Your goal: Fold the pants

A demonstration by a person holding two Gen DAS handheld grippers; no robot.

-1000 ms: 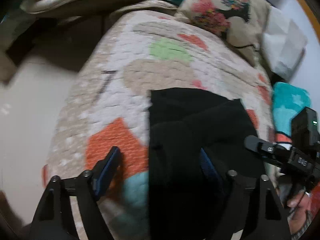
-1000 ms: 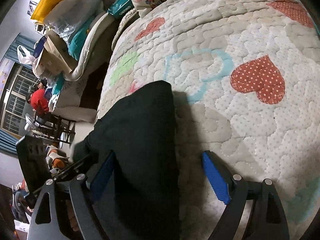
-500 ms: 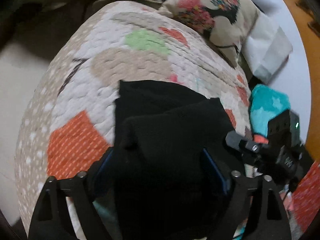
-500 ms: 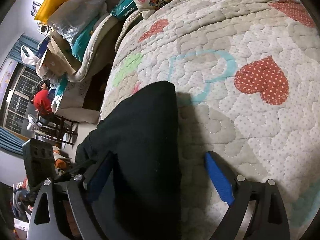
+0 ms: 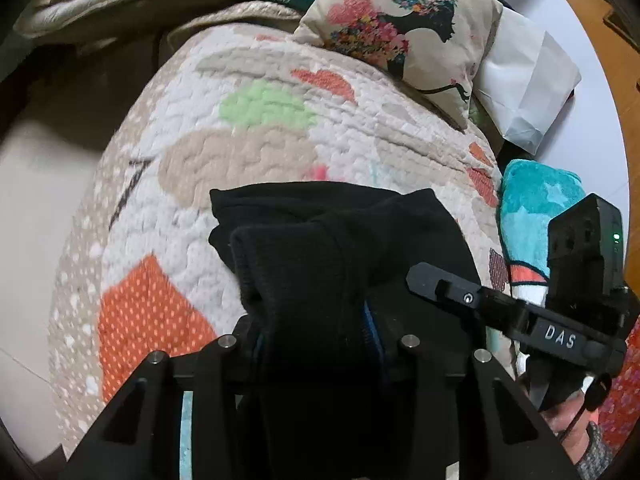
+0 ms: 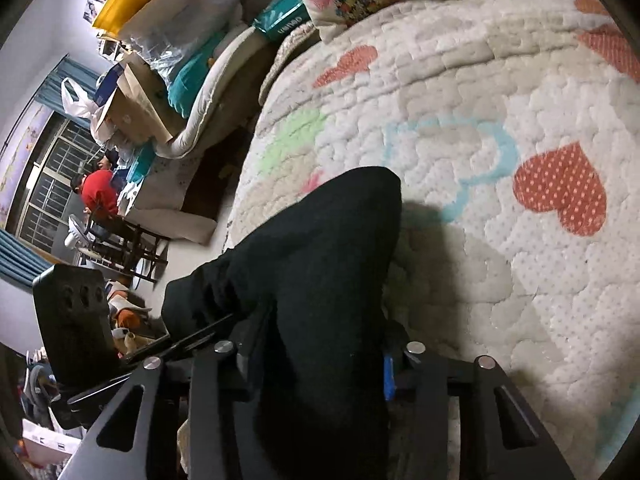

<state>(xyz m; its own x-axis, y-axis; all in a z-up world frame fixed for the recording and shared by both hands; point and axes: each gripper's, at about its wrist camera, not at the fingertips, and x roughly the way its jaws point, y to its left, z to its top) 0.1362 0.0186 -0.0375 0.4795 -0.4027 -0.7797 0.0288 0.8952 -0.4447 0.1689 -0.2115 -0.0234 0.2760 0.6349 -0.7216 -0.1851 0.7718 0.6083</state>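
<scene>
A quilted bedspread point(image 6: 500, 240) with red, green and beige hearts covers the bed. At twelve o'clock lies a beige pillow point(image 5: 404, 28) printed with a flowered silhouette, a white paper bag point(image 5: 528, 80) beside it at two. Pale floor point(image 5: 36, 184) shows at nine. In the right view, a barred window point(image 6: 44, 184) with blue curtains stands at nine, a cardboard box point(image 6: 136, 104) and plastic bags at ten.
</scene>
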